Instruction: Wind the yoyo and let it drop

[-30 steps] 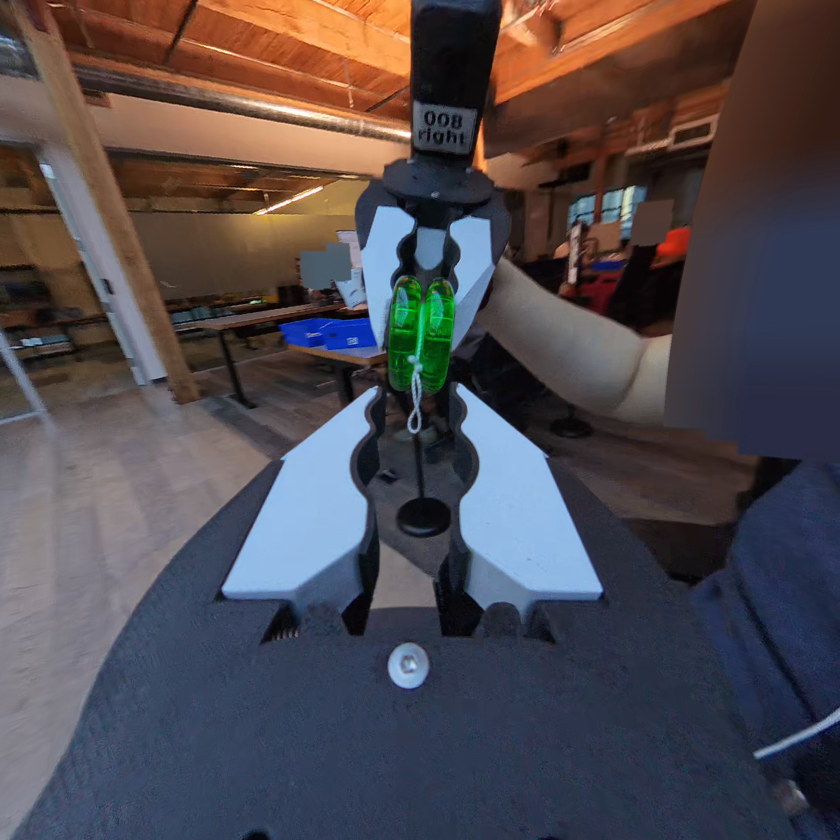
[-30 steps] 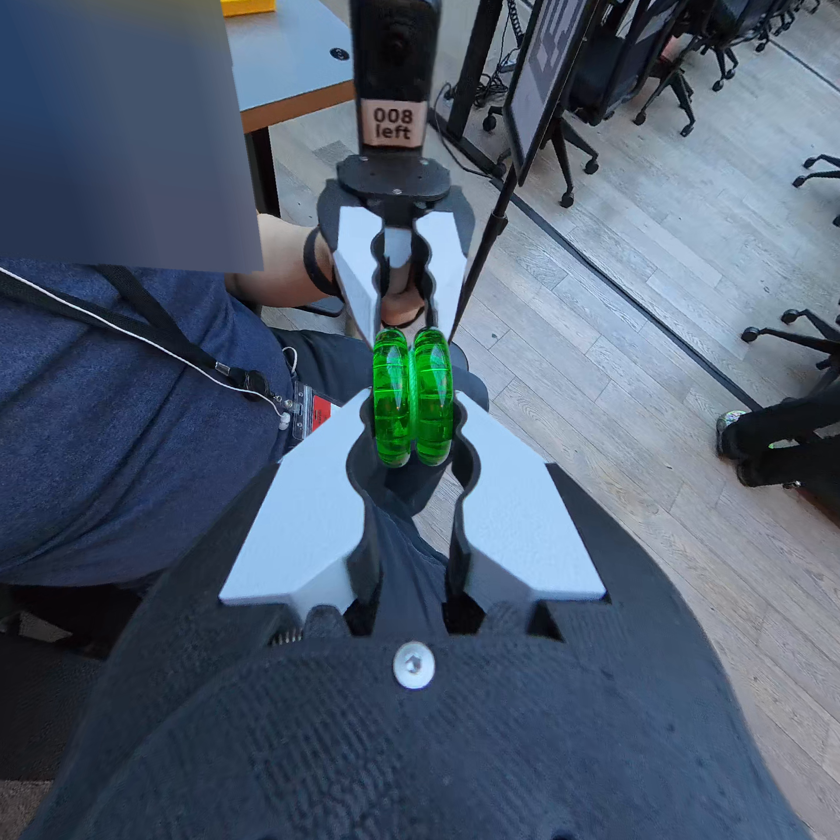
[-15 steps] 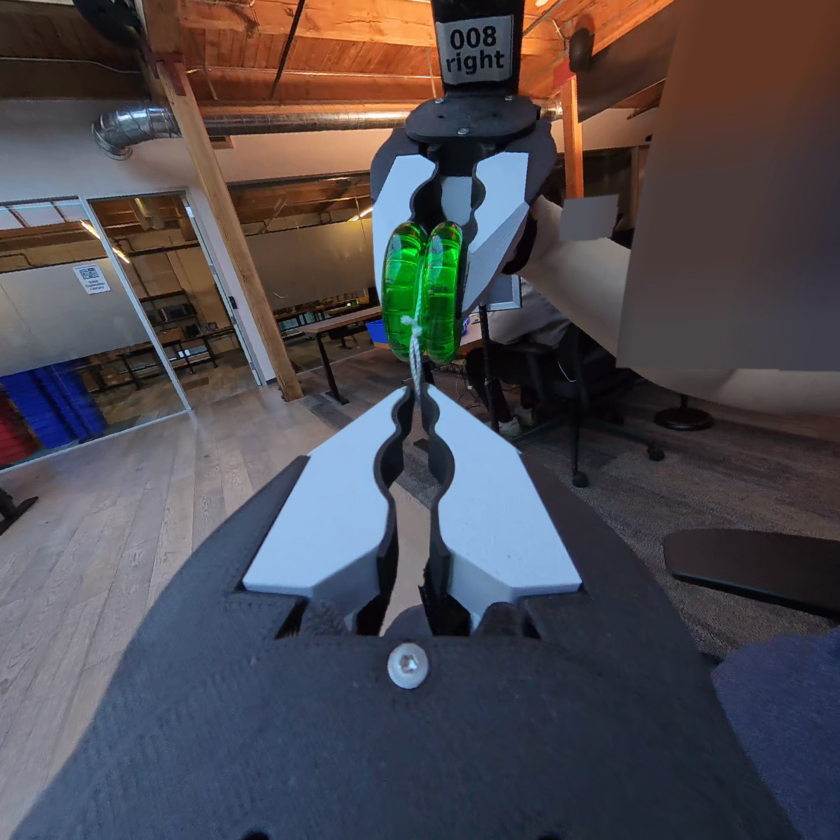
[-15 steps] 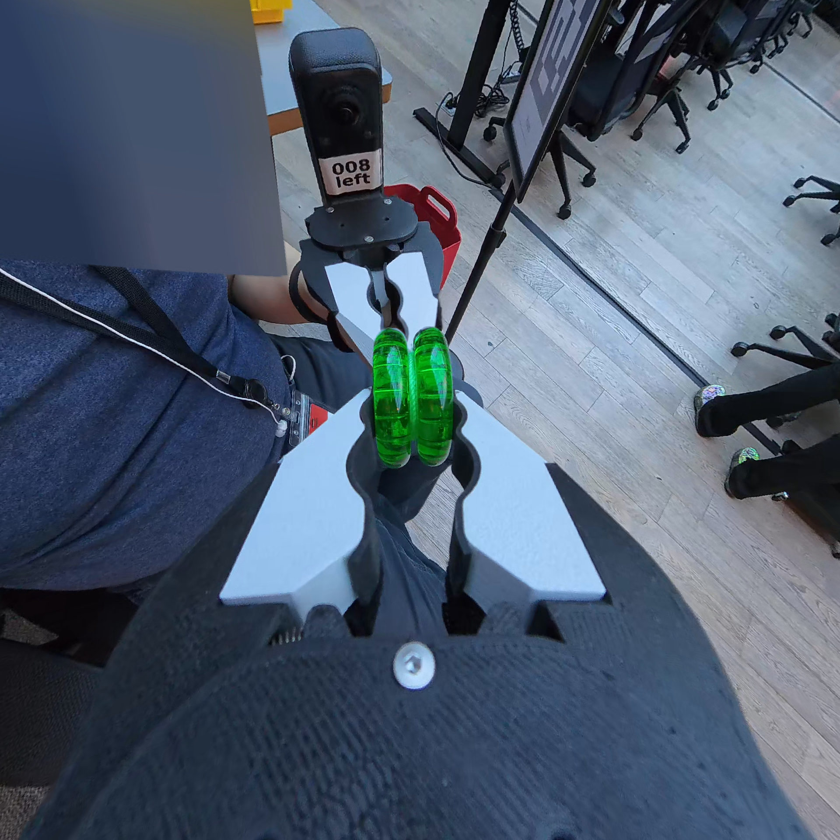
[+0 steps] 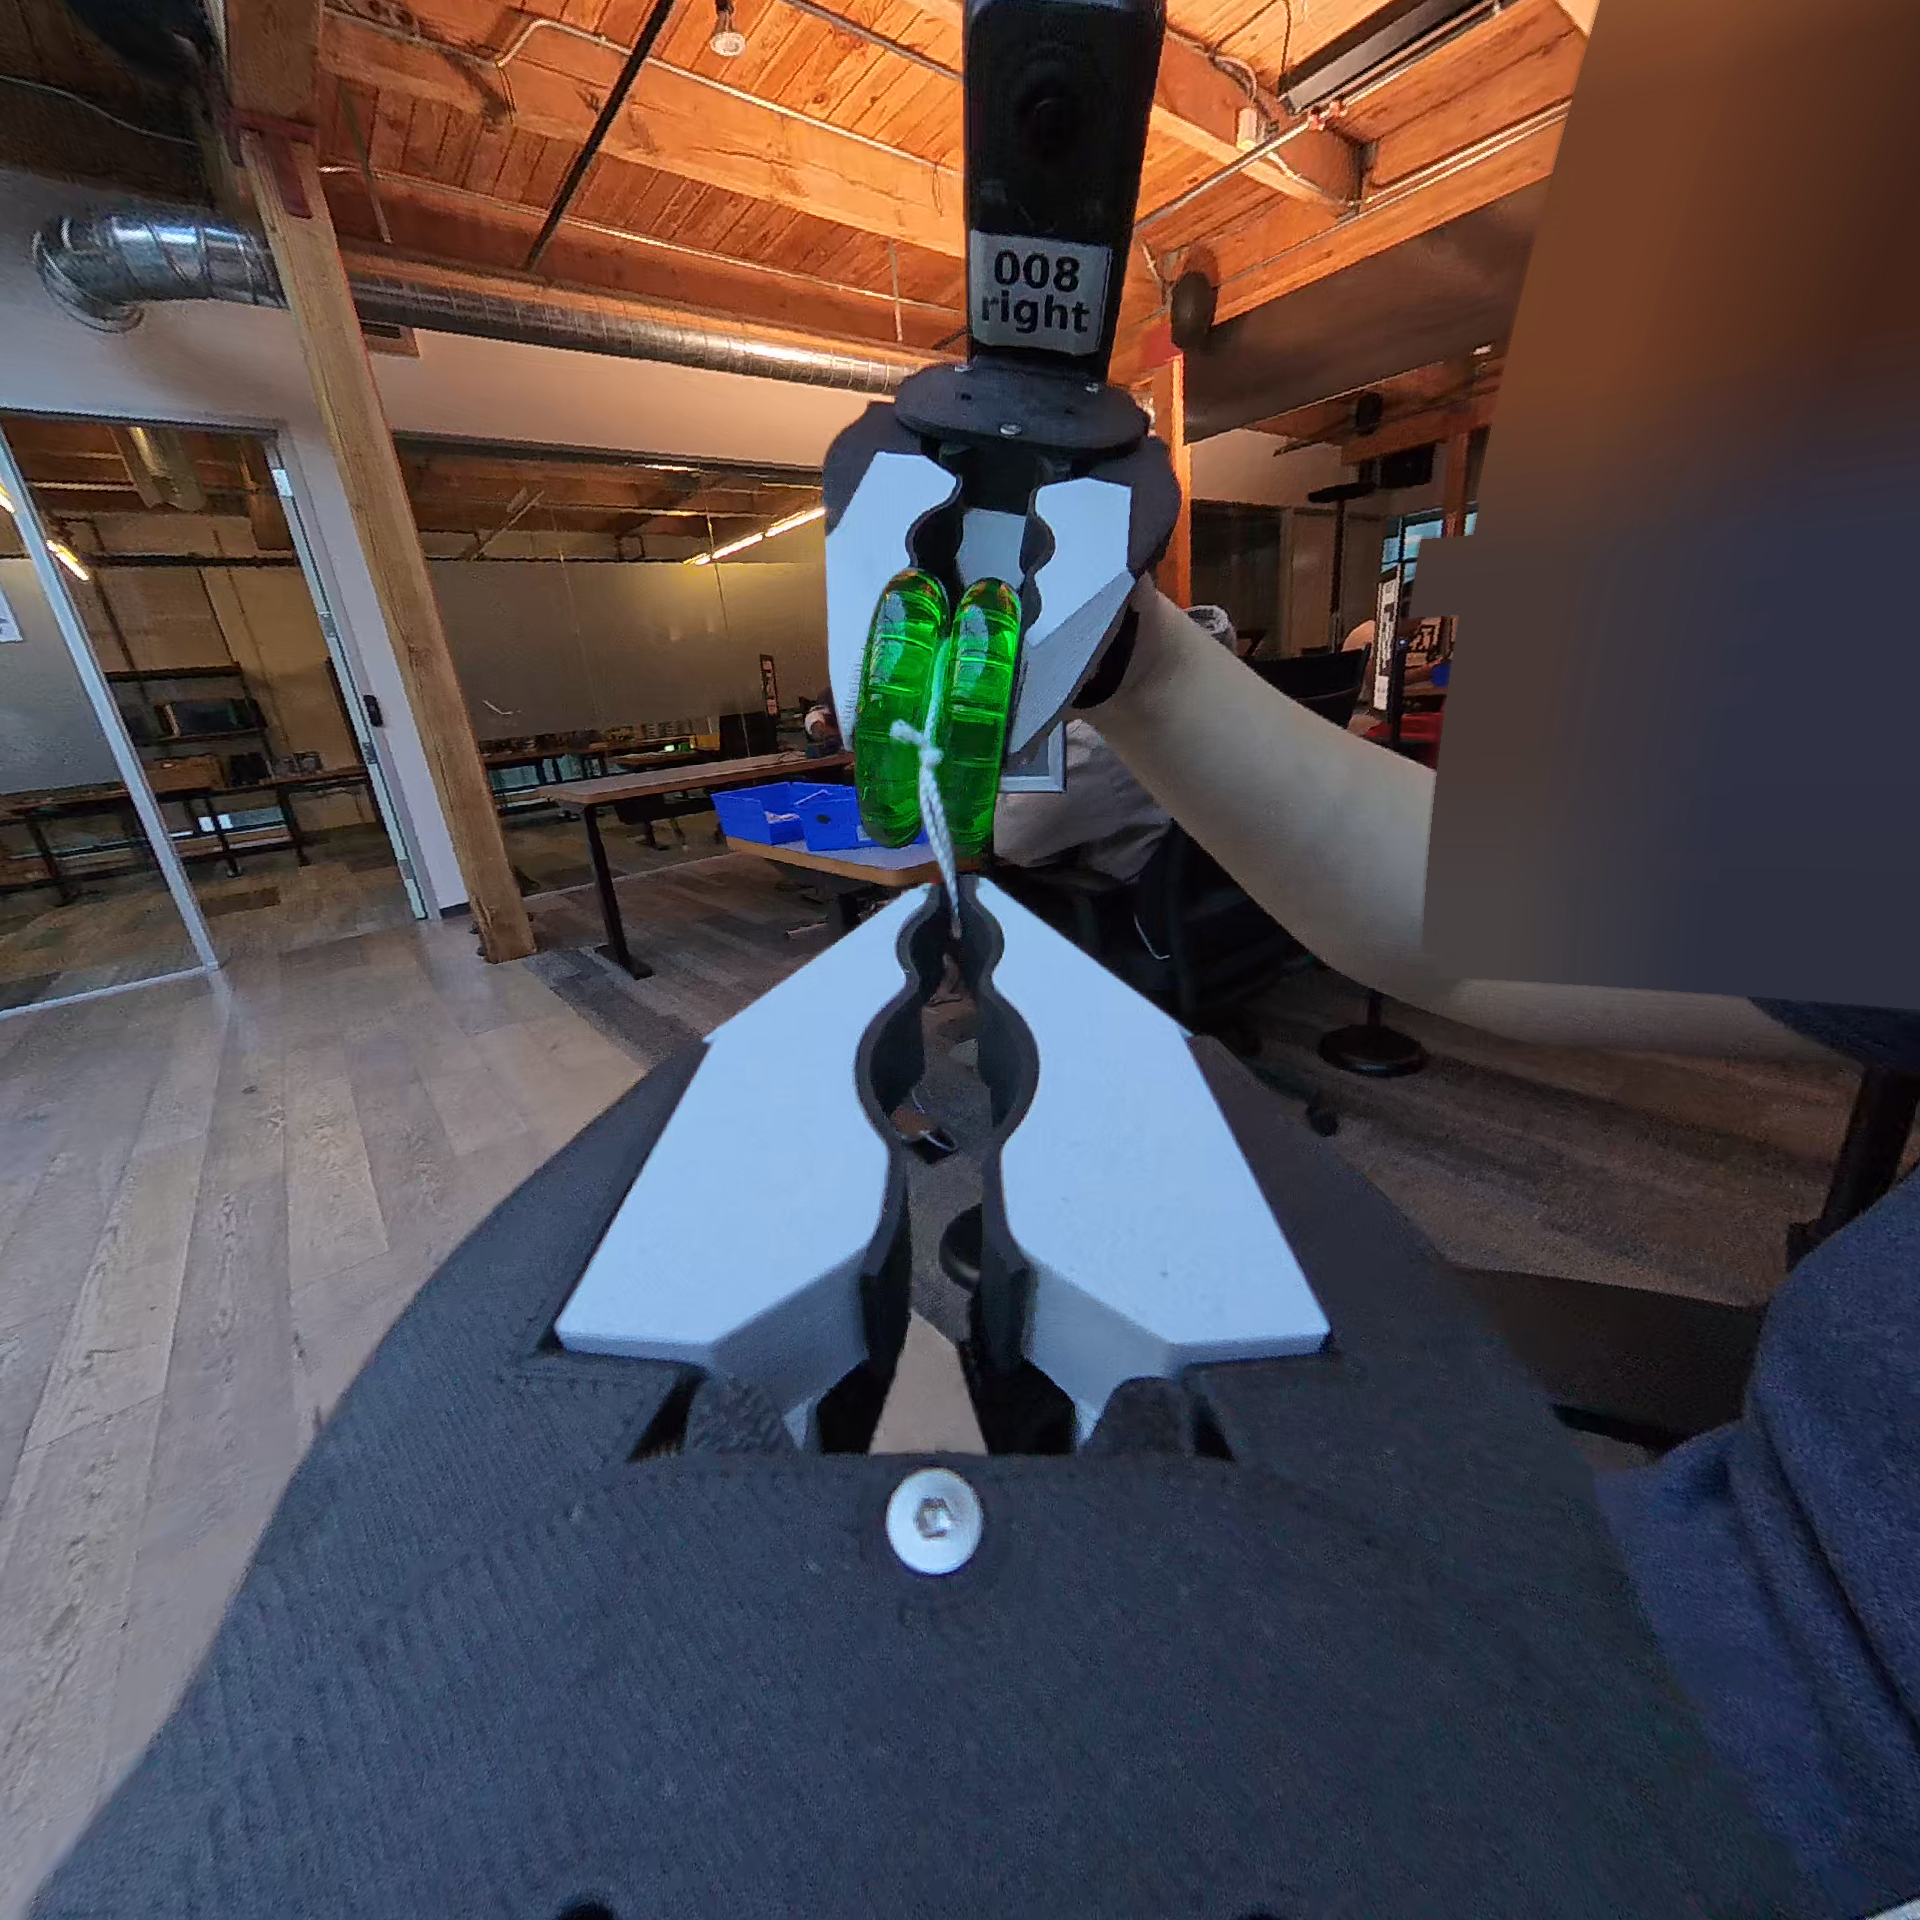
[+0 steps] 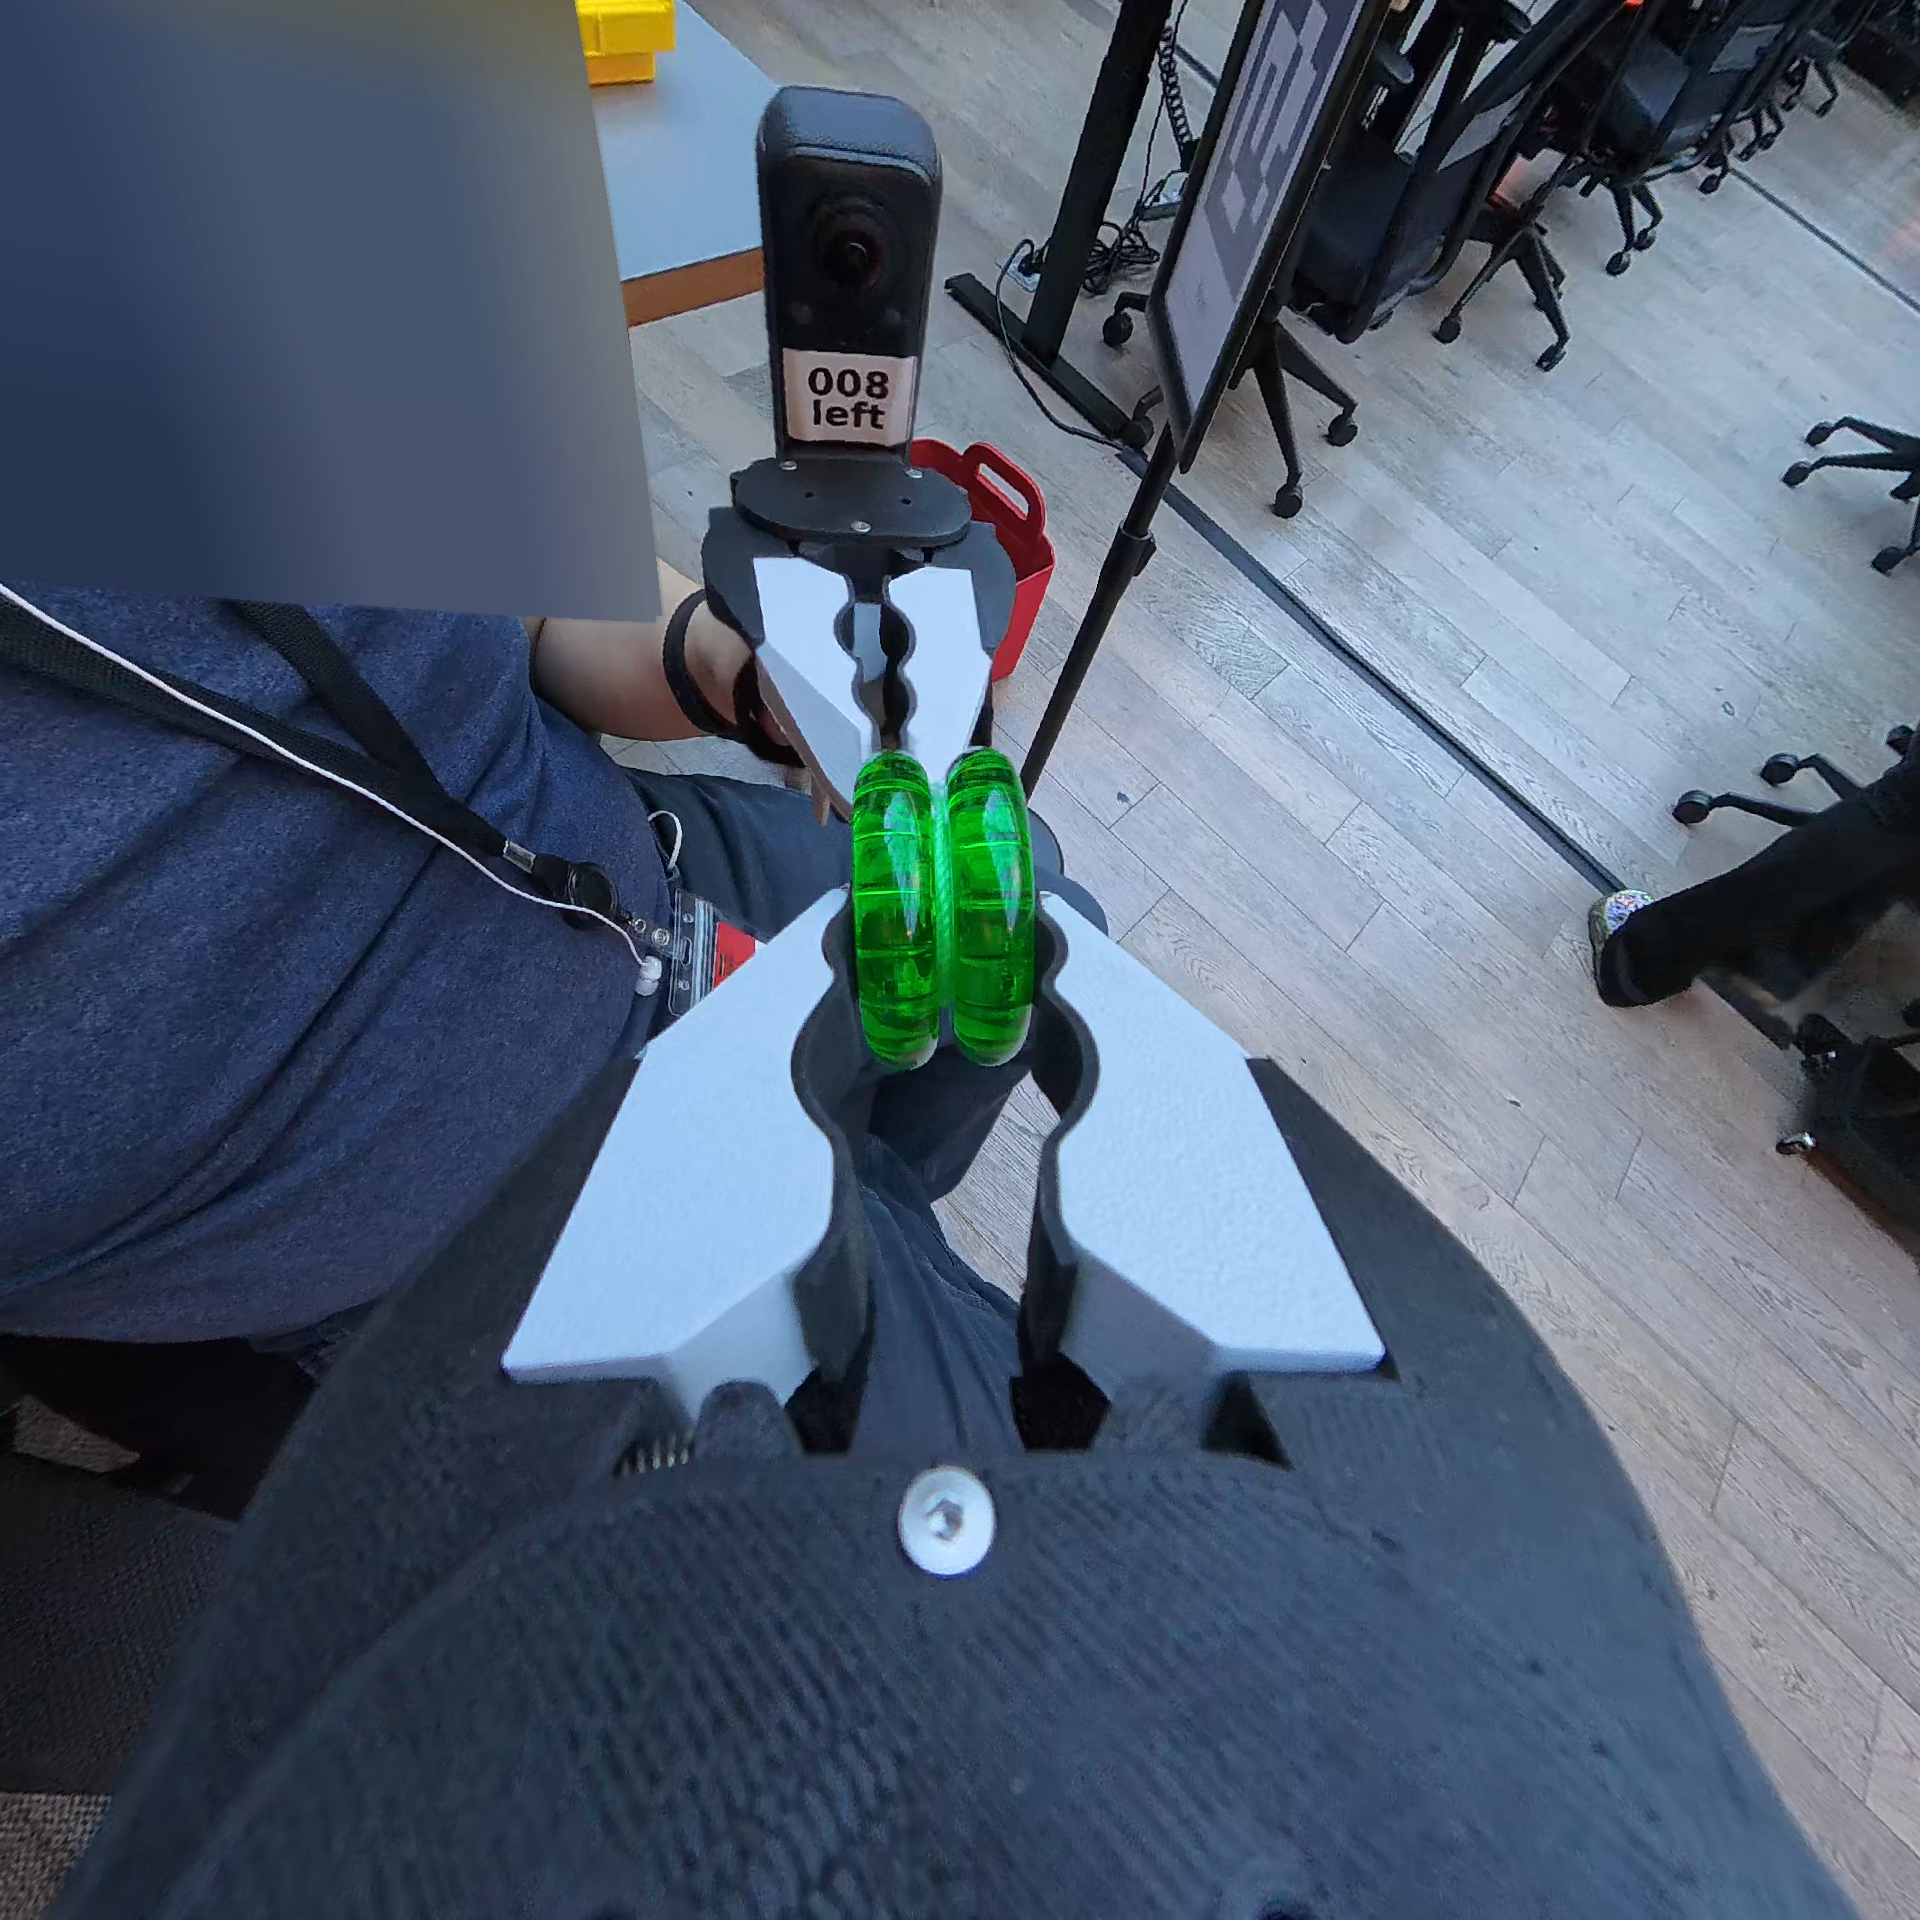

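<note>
Between two facing grippers, the green yoyo (image 6: 940, 909), hard, glossy and likely slippery, sits clamped across its flanks by the right gripper (image 6: 940, 925); the left gripper (image 5: 951, 914), nearly shut, pinches its limp white string (image 5: 940, 821).

Left gripper (image 5: 951, 914): two pale grey wedge-shaped fingers (image 5: 769, 1143) with black scalloped inner edges, set in a textured black body (image 5: 935, 1714) carrying one silver hex screw (image 5: 933, 1519). Right gripper (image 6: 940, 935): identical build; a black camera post (image 5: 1049, 166) with a white label rises from a round black plate. Wearer: dark blue top (image 6: 260, 987), black lanyard (image 6: 343, 707) with badge reel, black wristband (image 6: 681, 665).
</note>
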A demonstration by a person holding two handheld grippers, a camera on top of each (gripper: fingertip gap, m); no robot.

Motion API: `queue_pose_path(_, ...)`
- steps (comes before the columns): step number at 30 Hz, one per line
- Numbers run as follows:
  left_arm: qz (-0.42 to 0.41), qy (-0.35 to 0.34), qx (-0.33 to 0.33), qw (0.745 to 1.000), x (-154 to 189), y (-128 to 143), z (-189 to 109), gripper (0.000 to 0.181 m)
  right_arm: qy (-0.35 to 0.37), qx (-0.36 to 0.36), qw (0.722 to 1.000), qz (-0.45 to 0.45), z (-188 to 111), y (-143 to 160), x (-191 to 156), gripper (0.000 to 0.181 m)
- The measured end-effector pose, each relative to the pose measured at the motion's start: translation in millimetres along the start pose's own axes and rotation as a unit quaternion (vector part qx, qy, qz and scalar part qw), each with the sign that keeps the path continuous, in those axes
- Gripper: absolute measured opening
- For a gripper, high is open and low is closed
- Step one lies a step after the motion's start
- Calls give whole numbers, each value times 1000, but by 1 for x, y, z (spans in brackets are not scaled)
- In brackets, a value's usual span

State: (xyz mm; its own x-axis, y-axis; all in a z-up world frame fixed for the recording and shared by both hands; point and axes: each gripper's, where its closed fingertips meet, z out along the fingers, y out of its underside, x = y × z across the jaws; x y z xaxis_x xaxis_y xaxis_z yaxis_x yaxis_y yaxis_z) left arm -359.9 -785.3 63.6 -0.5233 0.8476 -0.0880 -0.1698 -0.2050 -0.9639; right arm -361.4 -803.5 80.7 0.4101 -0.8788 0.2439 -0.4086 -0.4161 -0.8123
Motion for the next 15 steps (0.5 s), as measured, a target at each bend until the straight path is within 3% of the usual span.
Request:
queue_pose_path(8,-87,40,36,995,-3,-10,-7,0,-24,45,999,-11,-3,-14,-15,27)
queue_pose_path(10,-91,47,57,993,-1,-17,-10,0,-15,40,999,-16,-1,-15,-15,27)
queue_pose_path(11,-90,51,63,993,0,-19,-11,9,-13,39,999,-17,-1,-15,-15,27)
queue_pose_path(15,-63,49,52,995,5,-18,-11,17,-11,43,999,-11,0,-18,-13,27)
